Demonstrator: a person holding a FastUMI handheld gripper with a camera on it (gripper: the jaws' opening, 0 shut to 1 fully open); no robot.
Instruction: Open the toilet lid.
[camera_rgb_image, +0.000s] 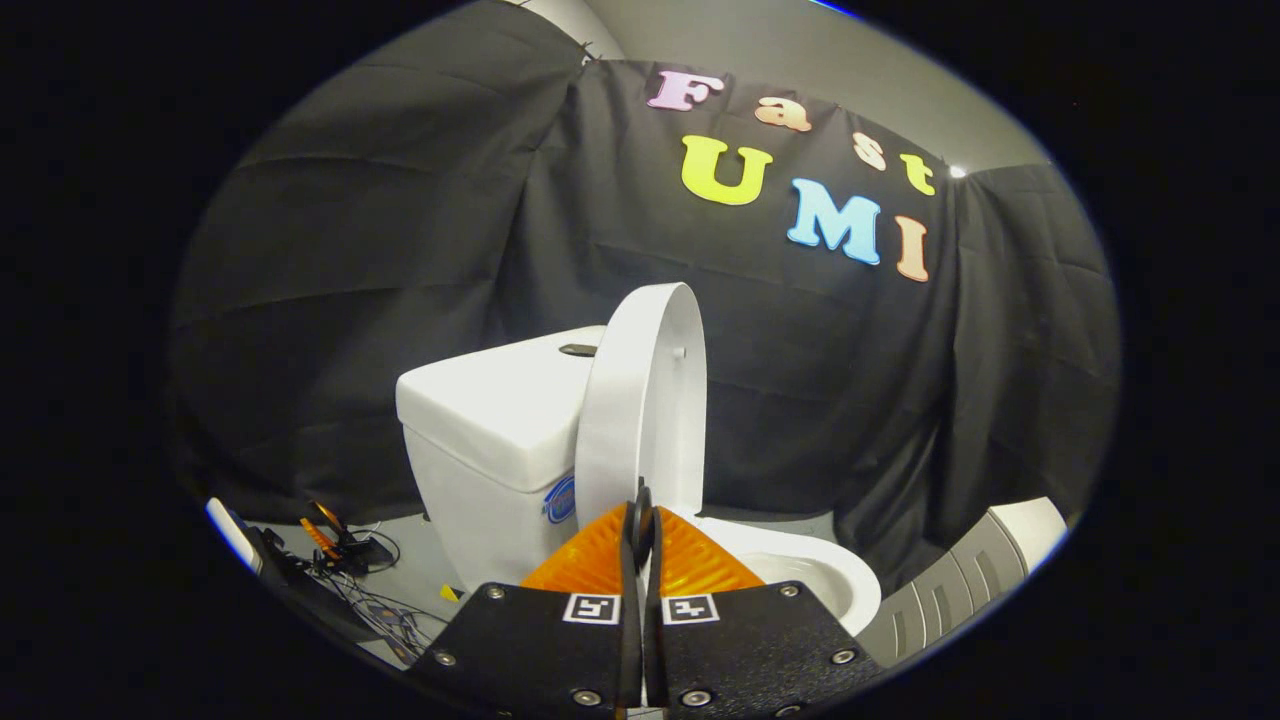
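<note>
A white toilet stands just ahead of me. Its lid (640, 400) is raised upright, edge-on, close in front of the white tank (495, 420). The open bowl rim (820, 570) curves away to the right of my fingers. My gripper (641, 512) sits low in front of the lid's base, its two fingers pressed together with nothing visible between them. The fingertips overlap the lid's lower edge in the view; I cannot tell if they touch it.
Black cloth walls close the booth behind and beside the toilet. Cables and small orange-and-black devices (345, 550) lie on the floor to the left of the tank. A grey ribbed object (960, 580) stands to the right beyond the bowl.
</note>
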